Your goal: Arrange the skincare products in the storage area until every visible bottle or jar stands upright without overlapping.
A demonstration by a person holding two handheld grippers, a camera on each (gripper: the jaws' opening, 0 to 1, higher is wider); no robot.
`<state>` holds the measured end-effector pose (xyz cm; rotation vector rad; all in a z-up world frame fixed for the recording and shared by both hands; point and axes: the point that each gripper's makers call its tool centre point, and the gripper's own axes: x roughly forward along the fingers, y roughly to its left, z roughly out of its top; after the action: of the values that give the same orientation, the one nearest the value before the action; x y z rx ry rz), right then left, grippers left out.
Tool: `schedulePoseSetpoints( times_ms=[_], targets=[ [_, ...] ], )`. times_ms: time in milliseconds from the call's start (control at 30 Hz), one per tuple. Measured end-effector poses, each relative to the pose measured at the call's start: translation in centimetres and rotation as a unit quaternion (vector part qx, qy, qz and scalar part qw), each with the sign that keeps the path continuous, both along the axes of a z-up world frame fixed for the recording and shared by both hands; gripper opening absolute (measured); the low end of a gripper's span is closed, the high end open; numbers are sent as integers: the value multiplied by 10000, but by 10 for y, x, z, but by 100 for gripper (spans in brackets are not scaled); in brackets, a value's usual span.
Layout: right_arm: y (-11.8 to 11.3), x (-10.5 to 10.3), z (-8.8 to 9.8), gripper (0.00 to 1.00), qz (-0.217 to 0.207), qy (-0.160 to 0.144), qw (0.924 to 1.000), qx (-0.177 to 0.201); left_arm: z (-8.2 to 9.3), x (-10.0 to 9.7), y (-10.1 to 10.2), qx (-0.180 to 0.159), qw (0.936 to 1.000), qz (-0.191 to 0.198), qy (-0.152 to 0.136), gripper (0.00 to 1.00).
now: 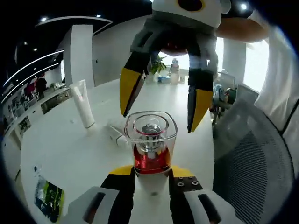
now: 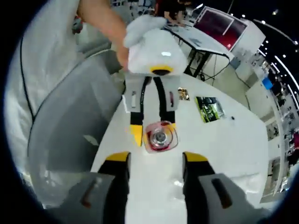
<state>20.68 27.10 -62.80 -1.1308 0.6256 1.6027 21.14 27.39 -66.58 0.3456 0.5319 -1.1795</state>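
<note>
White round table (image 1: 84, 154), bright open office; mesh chair (image 1: 252, 158) beside.

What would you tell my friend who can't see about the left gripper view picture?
A clear bottle with red liquid stands upright on a white table, held between the left gripper. The right gripper, open, comes from above. A white tube stands to the left.

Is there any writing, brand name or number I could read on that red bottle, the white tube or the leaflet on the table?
No text can be read.
Red bottle: no label shows.
White tube: surface looks plain; any print is too blurred.
Green-and-black leaflet: printing is there, too small and blurred to read.
Small packet beside it: unreadable.
</note>
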Motion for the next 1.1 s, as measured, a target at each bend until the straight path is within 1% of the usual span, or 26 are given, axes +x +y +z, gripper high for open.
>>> schedulePoseSetpoints(
  times_ms=[33, 100, 133, 200, 333, 367, 400, 433, 467, 500, 533, 567, 600, 633, 700, 800, 833, 867, 933, 1000, 1100],
  targets=[
    [3, 1, -2, 41, 33, -1, 10000, 0, -1, 1, -1, 60, 9999, -119, 22, 29],
    [5, 3, -4, 38, 33, 13, 10000, -29, -1, 1, -1, 85, 9998, -189, 42, 29],
    [8, 2, -2, 38, 47, 79, 10000, 14, -1, 1, -1, 88, 9997, -221, 36, 29],
    [14, 0, 0, 37, 5, 217, 9997, 66, -2, 0, -2, 74, 9996, -251, 55, 29],
    [18, 3, -2, 30, -93, 292, 9995, 4, -3, -1, -4, 33, 9996, -241, 105, 29],
    [17, 4, -2, 29, -145, 332, 9993, -42, -4, -1, -4, 34, 9997, -234, 113, 29],
    [18, -1, -1, 29, -412, 600, 9973, -26, -4, -1, -3, 41, 9997, -190, 149, 29],
    [18, -1, -1, 29, -457, 643, 9969, -26, -5, -2, -3, 48, 9997, -152, 208, 29],
    [17, 0, -1, 29, -518, 658, 9965, -42, -7, -2, -1, 27, 9993, 22, 382, 29],
    [18, 2, -1, 29, -669, 676, 9955, 31, -8, -1, 2, -16, 9982, 226, 549, 29],
    [18, 1, -1, 28, -750, 695, 9947, 53, -9, -1, 3, -18, 9979, 277, 584, 29],
    [19, 2, -2, 28, -940, 733, 9928, 78, -12, -1, 6, 25, 9971, 411, 646, 29],
    [19, 4, -1, 28, -1091, 737, 9912, 103, -15, -2, 9, 62, 9966, 508, 650, 30],
    [19, 4, -1, 28, -1203, 770, 9897, 104, -16, -5, 8, 49, 9967, 506, 631, 32],
    [20, 3, -1, 28, -1402, 815, 9867, 146, -16, -9, 9, -35, 9957, 658, 649, 36],
    [19, 3, -2, 28, -1657, 888, 9821, 142, -18, -12, 12, -102, 9927, 949, 734, 36],
    [19, 3, -2, 28, -1675, 891, 9817, 138, -19, -13, 15, -140, 9906, 1119, 778, 37],
    [20, 3, -2, 28, -1694, 886, 9815, 140, -20, -14, 17, -138, 9900, 1164, 790, 37],
    [20, 1, -2, 29, -1721, 912, 9808, 126, -19, -16, 23, -222, 9862, 1402, 847, 37],
    [20, 1, -2, 29, -1783, 918, 9796, 135, -19, -17, 29, -285, 9811, 1677, 924, 38],
    [19, 0, -2, 29, -1856, 933, 9781, 155, -14, -22, 35, -365, 9758, 1939, 938, 38]
  ],
)
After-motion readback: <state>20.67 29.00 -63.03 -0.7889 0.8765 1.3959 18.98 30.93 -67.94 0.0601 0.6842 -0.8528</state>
